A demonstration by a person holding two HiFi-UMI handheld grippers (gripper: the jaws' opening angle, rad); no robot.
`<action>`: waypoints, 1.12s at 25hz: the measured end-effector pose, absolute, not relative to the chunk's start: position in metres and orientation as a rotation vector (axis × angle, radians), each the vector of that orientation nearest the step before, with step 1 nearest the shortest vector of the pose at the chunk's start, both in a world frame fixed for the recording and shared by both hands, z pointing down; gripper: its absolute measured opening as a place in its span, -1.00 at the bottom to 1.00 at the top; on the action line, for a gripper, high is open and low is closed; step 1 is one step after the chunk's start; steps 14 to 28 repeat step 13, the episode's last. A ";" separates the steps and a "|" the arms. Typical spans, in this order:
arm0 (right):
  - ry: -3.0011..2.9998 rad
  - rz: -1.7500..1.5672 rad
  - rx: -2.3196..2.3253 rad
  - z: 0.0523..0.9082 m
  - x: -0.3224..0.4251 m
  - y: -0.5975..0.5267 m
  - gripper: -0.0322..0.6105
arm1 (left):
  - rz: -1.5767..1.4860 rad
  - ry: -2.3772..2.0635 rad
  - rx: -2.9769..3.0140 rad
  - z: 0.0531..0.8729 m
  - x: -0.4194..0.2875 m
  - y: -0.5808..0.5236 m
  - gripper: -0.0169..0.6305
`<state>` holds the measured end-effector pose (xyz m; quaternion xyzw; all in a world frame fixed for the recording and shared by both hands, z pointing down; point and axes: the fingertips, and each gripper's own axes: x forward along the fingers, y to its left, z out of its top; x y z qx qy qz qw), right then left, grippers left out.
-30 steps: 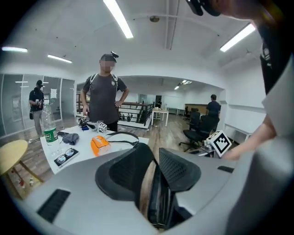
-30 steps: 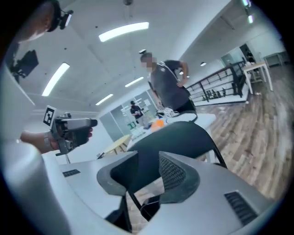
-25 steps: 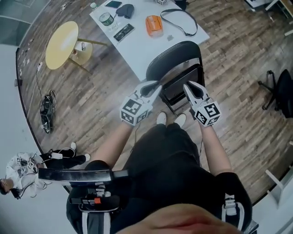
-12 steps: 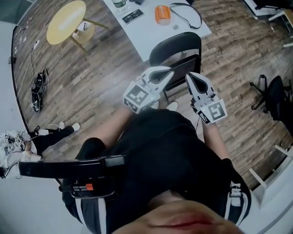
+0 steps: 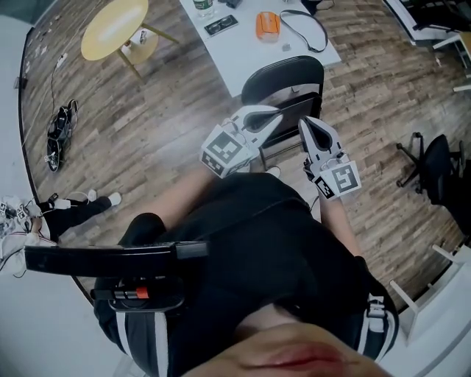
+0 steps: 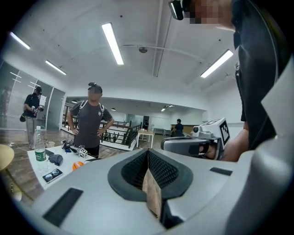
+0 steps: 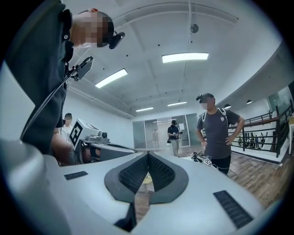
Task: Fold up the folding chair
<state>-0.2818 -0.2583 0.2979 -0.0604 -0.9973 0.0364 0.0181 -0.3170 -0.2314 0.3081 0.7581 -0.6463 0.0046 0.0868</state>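
Observation:
The black folding chair (image 5: 284,79) stands on the wood floor just in front of my feet, its backrest toward the white table (image 5: 246,46); its seat is partly hidden behind my grippers. In the head view both grippers are held up above the chair. The left gripper (image 5: 273,113) is shut and empty, and so is the right gripper (image 5: 304,122). The left gripper view shows the left gripper (image 6: 148,155) with its pads closed together and nothing between them. The right gripper view shows the same for the right gripper (image 7: 148,159). Neither gripper touches the chair.
The white table carries an orange object (image 5: 267,24), a strap (image 5: 303,22) and a phone (image 5: 220,26). A yellow round table (image 5: 114,28) stands at far left, a black office chair (image 5: 436,168) at right. A person (image 6: 90,120) stands behind the table.
Both grippers have risen toward the head camera and their jaws have closed. The chair has not moved.

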 end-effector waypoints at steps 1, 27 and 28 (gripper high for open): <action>-3.092 0.114 -0.192 0.300 -0.280 -0.257 -0.87 | 0.016 -1.926 2.256 0.308 -0.316 -0.231 -0.92; -3.095 0.121 -0.185 0.302 -0.276 -0.255 -0.87 | 0.058 -1.929 2.239 0.315 -0.315 -0.231 -0.92; -3.095 0.121 -0.185 0.302 -0.276 -0.255 -0.87 | 0.058 -1.929 2.239 0.315 -0.315 -0.231 -0.92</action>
